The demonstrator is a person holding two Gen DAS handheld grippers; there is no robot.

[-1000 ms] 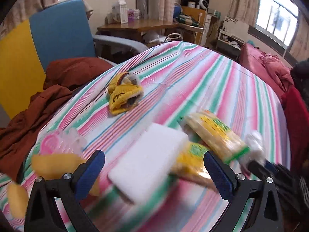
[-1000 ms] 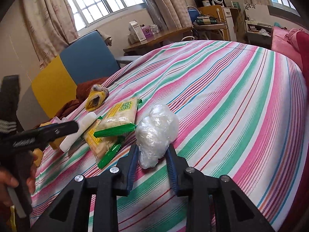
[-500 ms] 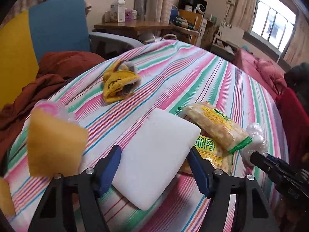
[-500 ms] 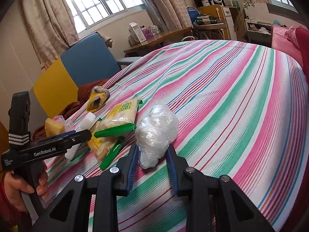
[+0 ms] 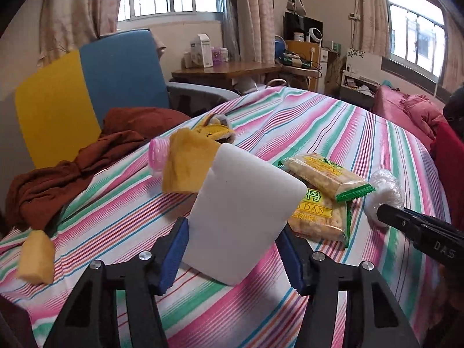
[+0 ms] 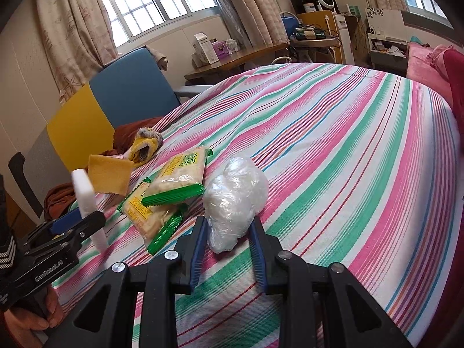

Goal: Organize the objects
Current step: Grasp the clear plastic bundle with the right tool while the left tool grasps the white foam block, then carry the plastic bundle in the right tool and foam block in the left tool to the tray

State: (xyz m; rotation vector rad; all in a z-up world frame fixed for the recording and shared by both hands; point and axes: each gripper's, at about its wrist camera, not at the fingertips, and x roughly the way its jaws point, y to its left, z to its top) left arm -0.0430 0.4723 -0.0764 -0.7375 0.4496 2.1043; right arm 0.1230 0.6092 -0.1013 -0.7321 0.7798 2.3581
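Observation:
My left gripper (image 5: 232, 249) is shut on a white sponge block (image 5: 243, 211) and holds it tilted up above the striped tablecloth (image 5: 333, 127); the sponge block also shows edge-on in the right wrist view (image 6: 84, 197). My right gripper (image 6: 229, 246) is shut on a clear crumpled plastic bag (image 6: 235, 200), which rests on the cloth. Two cracker packets (image 5: 324, 179) (image 6: 174, 185) lie stacked between the grippers. A yellow cloth (image 5: 185, 165) over a pink bottle (image 5: 156, 156) sits behind the sponge.
A yellow toy (image 5: 214, 130) lies further back on the cloth. A yellow sponge piece (image 5: 36, 256) lies at the left edge. A brown garment (image 5: 87, 156) drapes over a blue and yellow chair (image 5: 87, 87). A wooden desk (image 5: 232, 69) stands behind.
My left gripper closed on the white sponge block and lifted it, tilting it upright. My right gripper stayed shut on the plastic bag and did not move.

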